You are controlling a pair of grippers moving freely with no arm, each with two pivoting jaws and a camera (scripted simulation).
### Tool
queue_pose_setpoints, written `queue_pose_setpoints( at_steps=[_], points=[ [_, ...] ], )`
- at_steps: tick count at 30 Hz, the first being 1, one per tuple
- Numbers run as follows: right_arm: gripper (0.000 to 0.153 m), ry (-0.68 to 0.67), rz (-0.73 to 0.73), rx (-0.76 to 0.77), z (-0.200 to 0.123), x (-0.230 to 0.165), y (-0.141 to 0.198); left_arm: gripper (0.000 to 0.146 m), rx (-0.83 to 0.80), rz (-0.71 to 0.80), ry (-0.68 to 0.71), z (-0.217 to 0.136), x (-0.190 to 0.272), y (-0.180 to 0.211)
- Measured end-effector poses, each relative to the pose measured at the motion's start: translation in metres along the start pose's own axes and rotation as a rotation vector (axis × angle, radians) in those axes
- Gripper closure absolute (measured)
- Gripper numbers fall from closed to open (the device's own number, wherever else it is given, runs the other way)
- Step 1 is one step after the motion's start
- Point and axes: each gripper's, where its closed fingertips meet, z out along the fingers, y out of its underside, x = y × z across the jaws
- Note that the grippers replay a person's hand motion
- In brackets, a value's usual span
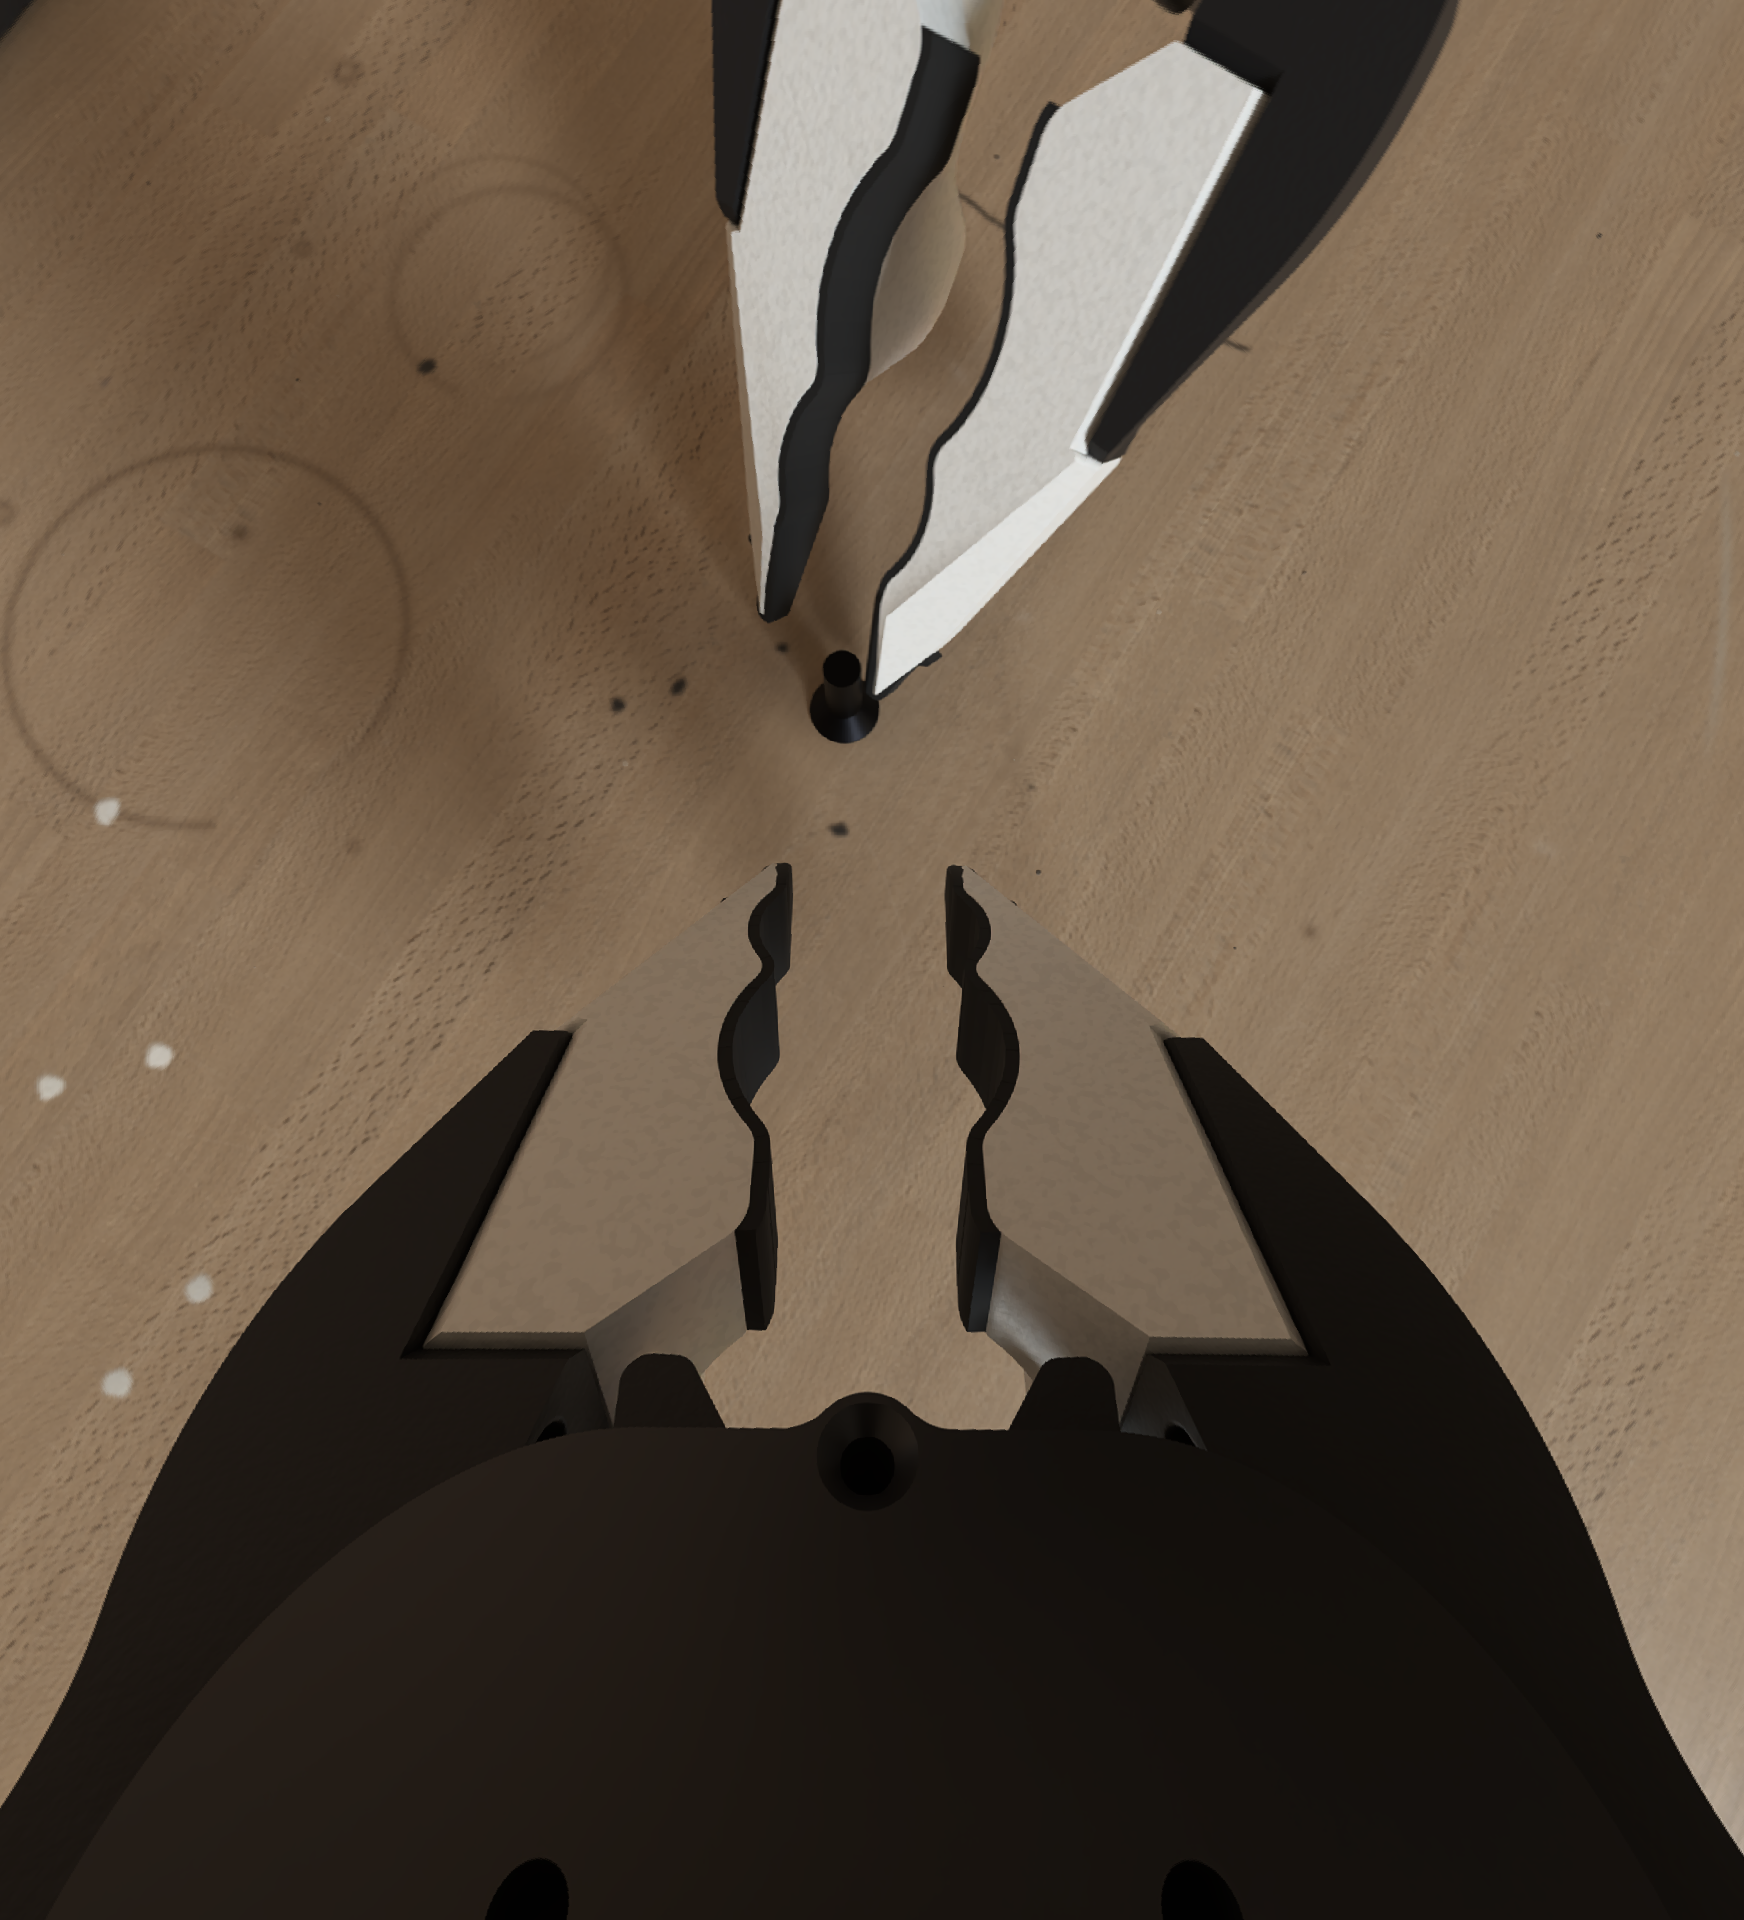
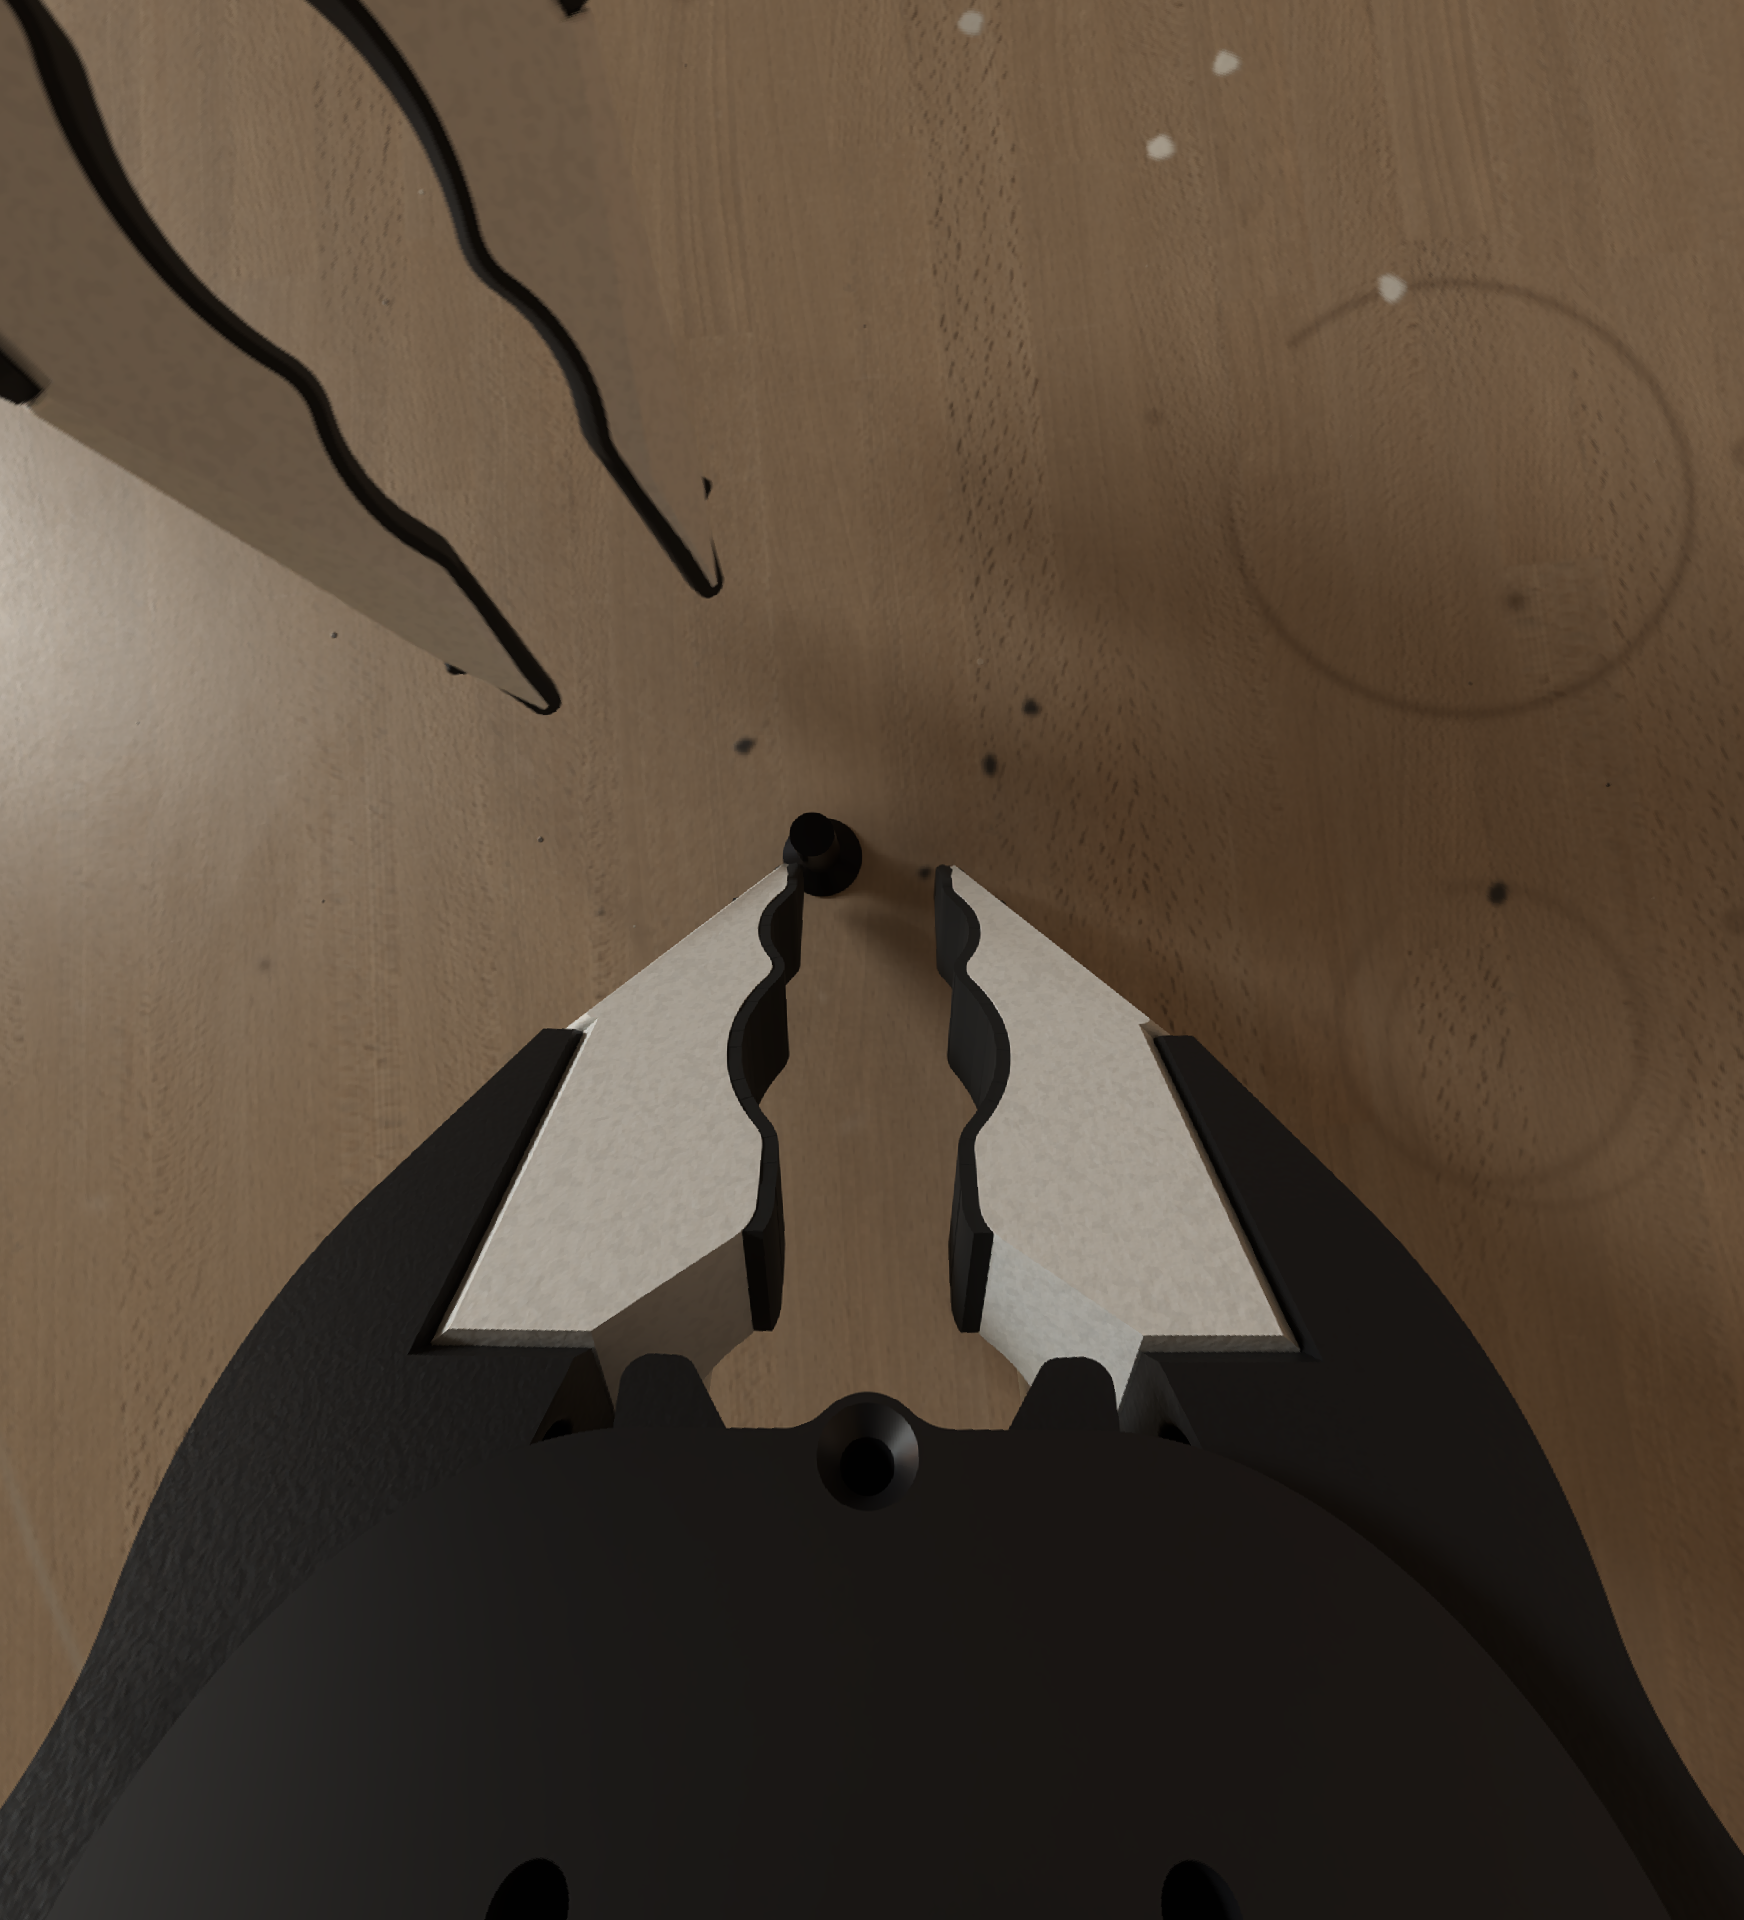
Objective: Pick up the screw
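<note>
1. The worktop (image 1: 1470, 727) is bare pale wood, marked with faint ring stains, dark specks and a few white flecks. None of its edges or corners can be made out with confidence in either view, so the screw's place can only be given against the tools.

2. The left tool (image 1: 866, 868) hangs released over the wood with nothing between its jaws. The screw lies ahead of its tips, apart from them, roughly on its centre line.

3. The right tool (image 2: 866, 871) is also released and empty. It comes in from the opposite side, tips down at the worktop, and is the nearer of the two.

4. The screw (image 2: 824, 854) is small and black. It stands head down on the wood with its shank up, so its long axis is about upright. It sits just beside, perhaps touching, one finger (image 2: 785, 883) of the right tool, off to that side of the gap rather than centred in it. The right tool would likely need a small sideways shift to straddle the shank before clenching.
</note>
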Motion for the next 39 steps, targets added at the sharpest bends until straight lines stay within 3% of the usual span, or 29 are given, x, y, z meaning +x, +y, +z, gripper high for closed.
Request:
queue_pose_setpoints(
  at_steps=[15, 32, 36, 39],
  points=[
    [0.145, 0.018, -0.039, -0.011, 0.002, -0.006, 0.000, 0.120, 0.003, 0.004, 0.021, 0.002, -0.005, -0.002],
    [0.145, -0.010, -0.046, -0.010, -0.003, -0.015, 0.000, 0.120, -0.026, 0.023, -0.002, 0.006, -0.013, 0.004],
    [0.145, 0.002, -0.031, 0.004, -0.012, -0.018, 0.002, 0.126, 0.005, -0.021, -0.026, -0.007, -0.027, -0.001],
    [0.145, -0.001, -0.018, 0.025, -0.018, -0.021, 0.002, 0.120, 0.070, -0.082, -0.025, -0.015, -0.040, -0.009]
  ],
)
